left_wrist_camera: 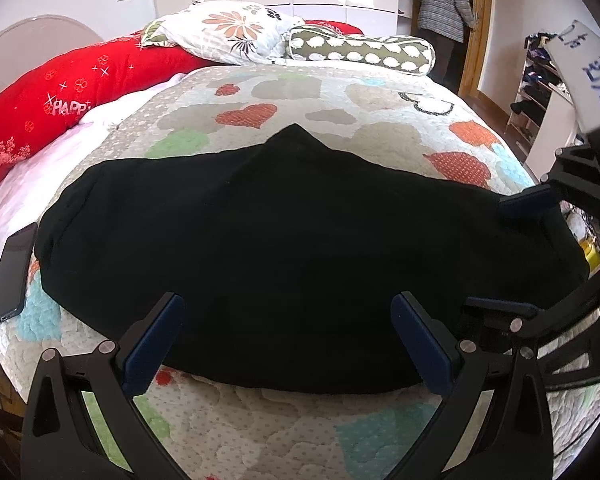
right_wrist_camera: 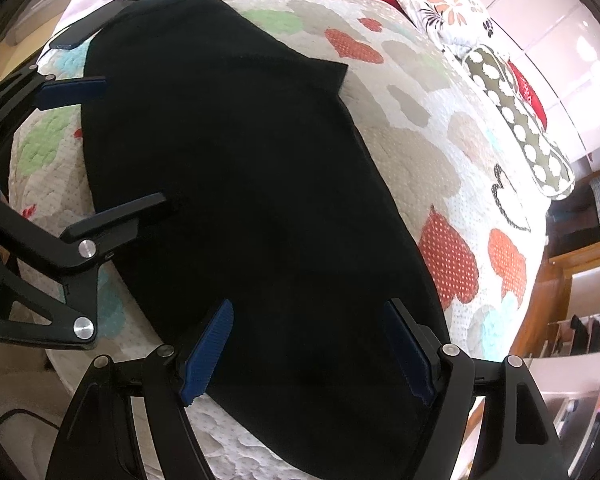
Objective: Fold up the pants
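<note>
- The black fabric pants (left_wrist_camera: 260, 240) lie spread flat across the quilted bedspread with coloured heart patches (left_wrist_camera: 380, 96), running side to side in the left wrist view, with a small peak of cloth pointing towards the pillows.
- Left gripper (left_wrist_camera: 288, 344) is down at the near edge of the pants, its blue-padded fingers (left_wrist_camera: 152, 344) spread wide apart, black cloth showing between them but neither pad pressing on it.
- Right gripper (right_wrist_camera: 308, 352) is over the other end of the pants, jaws also standing wide, blue ribbed pads (right_wrist_camera: 208, 352) to either side of the fabric and no pinch on it that I can see.
- From the right wrist view the left gripper shows at the left edge, its fingers reaching in over the pants' near edge.
- A dark smartphone (left_wrist_camera: 14, 272) lies on the bedspread just beside the far-left end of the pants.
- At the head of the bed: a long red cushion with white lettering (left_wrist_camera: 60, 96), a white floral pillow (left_wrist_camera: 228, 32) and an olive bolster with white spots (left_wrist_camera: 360, 50).
- A person in a grey checked jacket (left_wrist_camera: 444, 4) stands in the wooden doorway, back turned.
- A white card with blue handwriting (left_wrist_camera: 580, 76) sits at the right edge, in front of shelves of clothes.
</note>
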A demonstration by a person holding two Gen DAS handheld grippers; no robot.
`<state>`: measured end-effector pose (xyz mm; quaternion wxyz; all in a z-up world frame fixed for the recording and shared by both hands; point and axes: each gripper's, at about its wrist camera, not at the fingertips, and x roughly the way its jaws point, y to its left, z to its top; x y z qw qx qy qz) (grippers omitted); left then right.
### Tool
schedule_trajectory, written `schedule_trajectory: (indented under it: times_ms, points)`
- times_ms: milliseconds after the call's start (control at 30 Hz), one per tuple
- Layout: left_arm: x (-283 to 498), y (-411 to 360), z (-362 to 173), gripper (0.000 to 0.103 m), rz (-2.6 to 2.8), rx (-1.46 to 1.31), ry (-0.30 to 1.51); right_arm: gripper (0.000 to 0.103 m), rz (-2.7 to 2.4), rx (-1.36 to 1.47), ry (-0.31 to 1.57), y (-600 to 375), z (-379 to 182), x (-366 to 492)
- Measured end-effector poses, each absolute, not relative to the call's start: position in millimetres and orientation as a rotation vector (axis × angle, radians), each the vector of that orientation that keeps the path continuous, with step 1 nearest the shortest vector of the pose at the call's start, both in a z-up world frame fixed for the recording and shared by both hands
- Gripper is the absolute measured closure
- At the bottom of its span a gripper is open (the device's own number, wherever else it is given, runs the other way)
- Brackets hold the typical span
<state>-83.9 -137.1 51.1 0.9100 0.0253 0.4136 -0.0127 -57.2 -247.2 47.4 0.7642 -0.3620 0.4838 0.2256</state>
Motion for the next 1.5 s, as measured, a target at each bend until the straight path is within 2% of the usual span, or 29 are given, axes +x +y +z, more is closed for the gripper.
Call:
schedule_trajectory:
  times_ms: [867, 1200, 1500]
  points:
    - [-94, -150, 64, 0.000, -0.108, 0.027, 0.862, 0.024, 0.466, -0.754, 1.064, -269, 61, -37]
    - [-119, -216, 79, 0.000, -0.364, -0.006, 0.924, 0.024, 0.328, -0.574, 1.109, -352, 86, 7]
    - [-109, -266, 54, 0.000, -0.455, -0.193, 1.053, 0.024, 0.309, -0.369, 1.182, -411, 72, 22]
